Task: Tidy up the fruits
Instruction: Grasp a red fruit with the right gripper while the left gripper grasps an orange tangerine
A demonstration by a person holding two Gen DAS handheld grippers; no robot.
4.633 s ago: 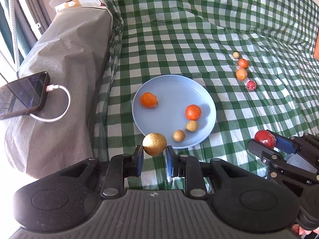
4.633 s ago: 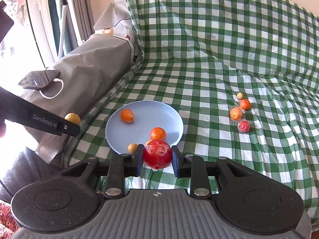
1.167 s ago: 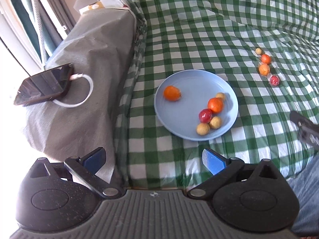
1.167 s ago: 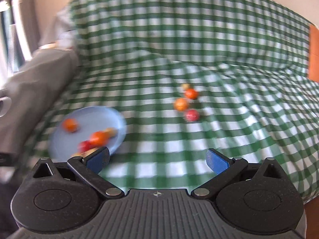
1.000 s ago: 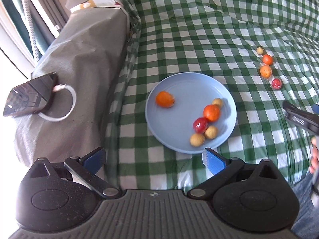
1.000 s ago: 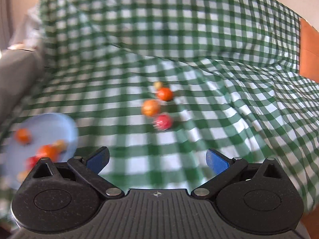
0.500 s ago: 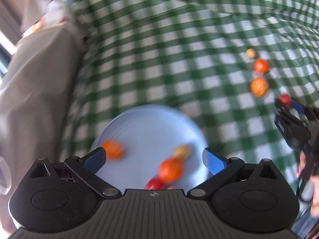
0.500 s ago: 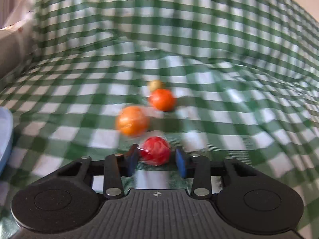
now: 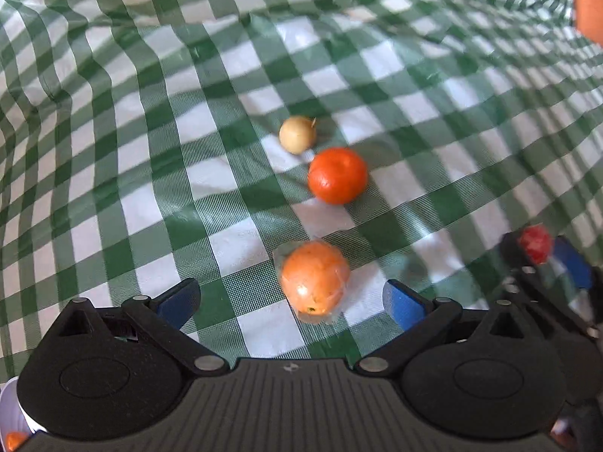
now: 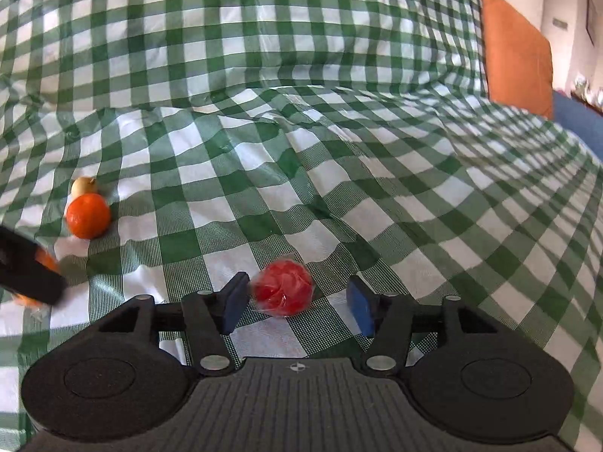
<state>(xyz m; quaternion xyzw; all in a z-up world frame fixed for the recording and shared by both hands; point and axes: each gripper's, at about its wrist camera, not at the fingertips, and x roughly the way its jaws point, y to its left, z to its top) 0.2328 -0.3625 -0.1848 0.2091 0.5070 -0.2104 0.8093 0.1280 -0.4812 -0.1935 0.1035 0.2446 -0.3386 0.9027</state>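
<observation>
My left gripper [image 9: 290, 303] is open, its blue pads on either side of a plastic-wrapped pale orange fruit [image 9: 314, 277] on the green checked cloth. Beyond it lie a deeper orange tangerine [image 9: 337, 175] and a small tan fruit [image 9: 297, 133]. My right gripper [image 10: 297, 303] is partly open around a wrapped red fruit [image 10: 283, 292]; the fruit touches the left pad, with a gap at the right pad. That gripper and red fruit [image 9: 535, 239] also show in the left wrist view. The tangerine [image 10: 88, 215] and tan fruit [image 10: 83, 186] show at left in the right wrist view.
The green and white checked cloth [image 10: 339, 150] covers seat and backrest, with folds. An orange cushion [image 10: 516, 52] stands at the far right. A sliver of the blue plate's rim [image 9: 9, 406] with an orange fruit [image 9: 15, 439] shows at bottom left. The left gripper's finger [image 10: 26, 275] crosses the right wrist view.
Both grippers dropped their first fruits on the plate, then swung right to the loose row. The left now straddles the wrapped orange fruit. The right jaws look wider around the red fruit than half a second ago.
</observation>
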